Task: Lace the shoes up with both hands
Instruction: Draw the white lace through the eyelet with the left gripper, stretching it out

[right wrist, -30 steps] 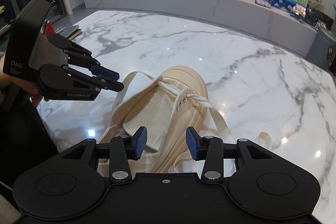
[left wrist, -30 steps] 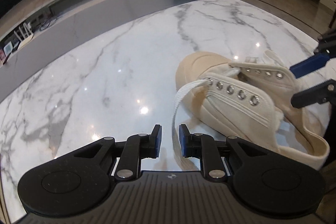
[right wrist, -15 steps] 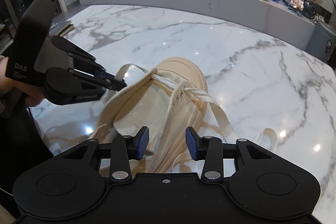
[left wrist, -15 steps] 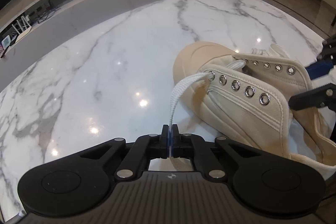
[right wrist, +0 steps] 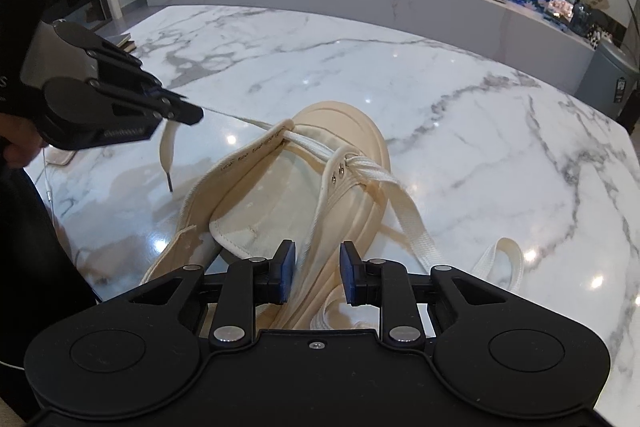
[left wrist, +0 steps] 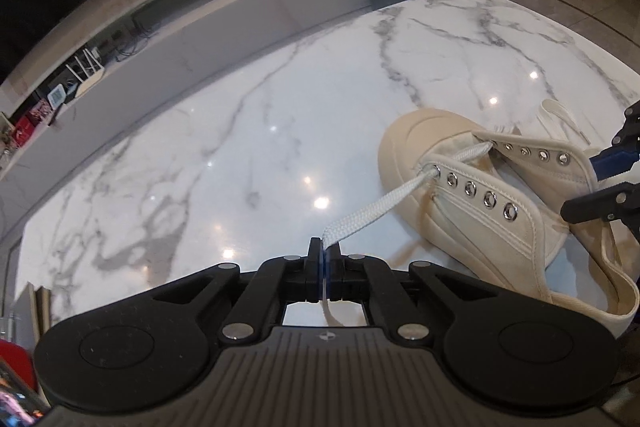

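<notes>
the cream canvas shoe (left wrist: 472, 203) lies tipped on its side on the white marble worktop (left wrist: 240, 147), its rounded toe toward the far end of the room and its opening gaping toward the person. the left tool (left wrist: 322, 259) is pinched tight together on the flat white lace (left wrist: 372, 215), which runs taut from the pads up to the first metal eyelet near the toe. seen from the other side, the lace's loose end hangs down below that tool (right wrist: 188, 115), its dark tip just above the marble. the right tool (right wrist: 317, 273) sits at the shoe's heel end with its blue pads (right wrist: 287, 267) apart, a side wall of the shoe standing in the gap; whether they press it i cannot tell. another stretch of lace (right wrist: 404, 203) trails off the shoe onto the worktop.
</notes>
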A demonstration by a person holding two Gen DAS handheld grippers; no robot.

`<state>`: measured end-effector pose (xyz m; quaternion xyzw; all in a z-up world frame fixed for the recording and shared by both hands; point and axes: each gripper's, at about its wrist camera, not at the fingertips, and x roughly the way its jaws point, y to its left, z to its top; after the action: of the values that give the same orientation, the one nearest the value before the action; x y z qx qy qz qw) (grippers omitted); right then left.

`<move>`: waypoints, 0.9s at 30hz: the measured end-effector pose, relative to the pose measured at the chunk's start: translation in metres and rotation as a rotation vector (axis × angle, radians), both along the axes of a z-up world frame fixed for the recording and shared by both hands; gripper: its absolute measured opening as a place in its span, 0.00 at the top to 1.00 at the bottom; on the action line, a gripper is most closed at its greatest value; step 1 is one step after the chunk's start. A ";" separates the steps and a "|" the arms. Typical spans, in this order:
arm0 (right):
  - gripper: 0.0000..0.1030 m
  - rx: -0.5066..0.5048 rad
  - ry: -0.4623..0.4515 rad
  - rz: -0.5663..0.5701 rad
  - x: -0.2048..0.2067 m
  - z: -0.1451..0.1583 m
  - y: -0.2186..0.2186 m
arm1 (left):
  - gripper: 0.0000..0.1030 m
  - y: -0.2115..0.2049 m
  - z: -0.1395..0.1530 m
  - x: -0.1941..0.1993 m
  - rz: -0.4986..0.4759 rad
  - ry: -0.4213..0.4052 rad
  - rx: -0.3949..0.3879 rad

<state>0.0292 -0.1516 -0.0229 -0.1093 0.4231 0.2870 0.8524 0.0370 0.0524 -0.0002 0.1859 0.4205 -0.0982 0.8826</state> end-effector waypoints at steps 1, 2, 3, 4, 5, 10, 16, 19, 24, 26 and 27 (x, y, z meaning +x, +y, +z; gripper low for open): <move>0.78 0.003 0.000 0.000 0.000 0.000 0.000 | 1.00 0.000 0.003 0.000 0.000 -0.003 0.007; 0.78 0.005 0.000 0.001 0.000 0.001 -0.001 | 1.00 0.000 0.006 -0.001 0.000 -0.007 0.015; 0.78 0.008 0.000 0.000 0.001 0.001 -0.001 | 1.00 0.000 0.010 -0.002 0.000 -0.014 0.025; 0.78 0.011 -0.001 0.000 0.001 0.001 -0.002 | 1.00 0.001 0.014 -0.003 -0.001 -0.021 0.037; 0.78 0.015 -0.002 -0.001 0.001 0.002 -0.002 | 1.00 0.001 0.018 -0.004 -0.001 -0.028 0.048; 0.78 0.026 0.005 -0.008 0.002 0.002 -0.004 | 1.00 0.008 0.044 -0.009 0.005 -0.075 0.106; 0.78 0.039 0.012 -0.018 -0.002 0.002 -0.005 | 1.00 0.017 0.078 -0.014 0.027 -0.142 0.175; 0.78 0.040 0.007 -0.021 -0.006 0.004 -0.006 | 1.00 0.018 0.093 -0.017 0.034 -0.169 0.203; 0.78 0.046 -0.014 -0.024 -0.015 0.012 -0.011 | 1.00 0.018 0.116 -0.024 0.048 -0.220 0.242; 0.78 0.051 -0.022 -0.029 -0.019 0.015 -0.014 | 1.00 0.018 0.124 -0.027 0.050 -0.237 0.255; 0.78 0.053 -0.025 -0.031 -0.021 0.017 -0.016 | 1.00 0.017 0.130 -0.029 0.051 -0.249 0.268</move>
<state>0.0081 -0.1673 -0.0062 -0.0835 0.4061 0.2833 0.8648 0.0084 0.0694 0.1294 0.3016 0.3220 0.0048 0.8974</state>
